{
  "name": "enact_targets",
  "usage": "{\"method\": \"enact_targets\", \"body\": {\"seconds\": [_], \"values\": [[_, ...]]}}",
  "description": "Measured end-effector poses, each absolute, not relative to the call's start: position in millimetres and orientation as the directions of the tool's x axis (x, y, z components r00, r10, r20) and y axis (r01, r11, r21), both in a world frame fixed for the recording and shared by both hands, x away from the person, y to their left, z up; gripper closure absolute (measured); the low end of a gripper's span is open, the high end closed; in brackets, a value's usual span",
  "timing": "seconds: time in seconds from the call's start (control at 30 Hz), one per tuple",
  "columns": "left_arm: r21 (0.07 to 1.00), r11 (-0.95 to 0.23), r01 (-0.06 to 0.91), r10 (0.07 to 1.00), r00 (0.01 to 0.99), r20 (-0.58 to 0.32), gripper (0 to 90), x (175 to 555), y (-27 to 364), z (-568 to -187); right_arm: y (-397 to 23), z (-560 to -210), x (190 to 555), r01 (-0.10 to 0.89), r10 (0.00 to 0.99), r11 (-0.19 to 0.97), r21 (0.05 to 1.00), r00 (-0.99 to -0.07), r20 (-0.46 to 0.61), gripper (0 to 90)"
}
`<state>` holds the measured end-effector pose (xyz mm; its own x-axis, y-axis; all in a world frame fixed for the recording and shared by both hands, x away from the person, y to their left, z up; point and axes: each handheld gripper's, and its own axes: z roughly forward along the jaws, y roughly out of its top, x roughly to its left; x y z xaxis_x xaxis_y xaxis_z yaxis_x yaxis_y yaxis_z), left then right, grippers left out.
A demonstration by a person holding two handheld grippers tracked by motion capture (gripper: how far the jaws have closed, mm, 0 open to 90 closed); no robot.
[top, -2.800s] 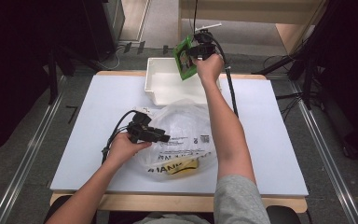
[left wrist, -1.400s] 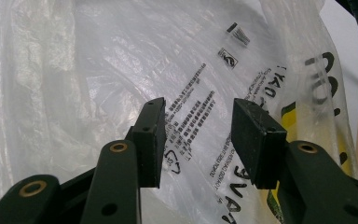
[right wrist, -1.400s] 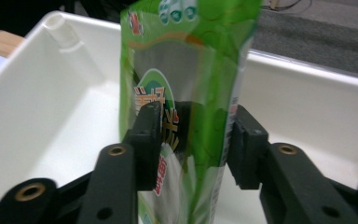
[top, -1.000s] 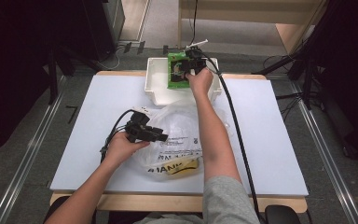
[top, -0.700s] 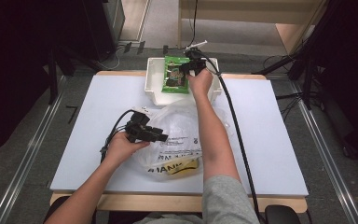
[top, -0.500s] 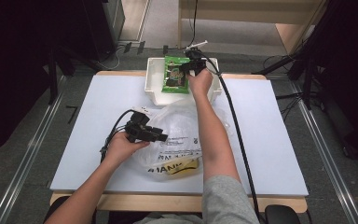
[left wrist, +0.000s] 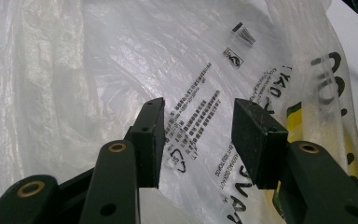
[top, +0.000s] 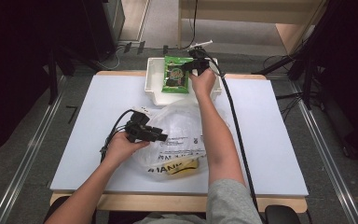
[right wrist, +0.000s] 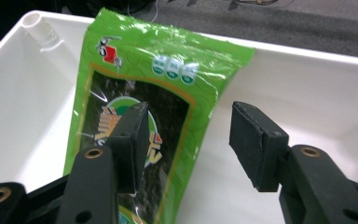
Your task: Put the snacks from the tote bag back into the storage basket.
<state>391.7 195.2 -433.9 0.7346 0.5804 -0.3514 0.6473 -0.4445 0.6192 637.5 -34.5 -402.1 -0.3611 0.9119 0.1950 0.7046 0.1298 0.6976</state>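
White tabletop (top: pixel 93 140). Crumpled clear plastic bag (top: pixel 179 135) lies mid-tabletop, left tongs (left wrist: pixel 198 140) spread open just over its printed side. White bin (top: pixel 154 95) at far edge holds green snack packet (right wrist: pixel 135 121); right tongs (right wrist: pixel 189 140) parted, packet's edge between the jaws, ungripped.

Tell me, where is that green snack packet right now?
In the high view the green snack packet lies in the white tray at the table's far edge, just left of the right gripper.
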Motion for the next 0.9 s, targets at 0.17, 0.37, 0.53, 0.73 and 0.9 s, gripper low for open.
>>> {"method": "enact_targets", "body": {"seconds": [0.17, 0.37, 0.53, 0.73, 0.9], "values": [[0.619, -0.448, 0.646, 0.582, 0.736, -0.347, 55.3, 391.7, 194.5, -433.9, -38.9, -399.1, 633.5, 0.702, 0.910, 0.130, 0.701, -0.366, 0.198, 49.4], [0.615, -0.454, 0.645, 0.593, 0.734, -0.332, 54.2, 391.9, 194.4, -434.0, -41.9, -393.9, 624.2, 0.697, 0.905, 0.117, 0.708, -0.368, 0.213, 49.8], [0.610, -0.459, 0.646, 0.598, 0.732, -0.326, 53.2, 391.0, 193.0, -433.3, -44.4, -386.0, 615.6, 0.689, 0.898, 0.135, 0.713, -0.388, 0.205, 49.8], [0.610, -0.455, 0.649, 0.601, 0.729, -0.328, 52.2, 390.5, 193.8, -431.7, -48.2, -379.8, 603.3, 0.677, 0.888, 0.143, 0.722, -0.410, 0.208, 49.8], [0.605, -0.458, 0.651, 0.603, 0.728, -0.327, 51.1, 390.5, 193.5, -430.8, -49.6, -379.8, 595.1, 0.671, 0.884, 0.172, 0.721, -0.428, 0.187, 49.8]]}}
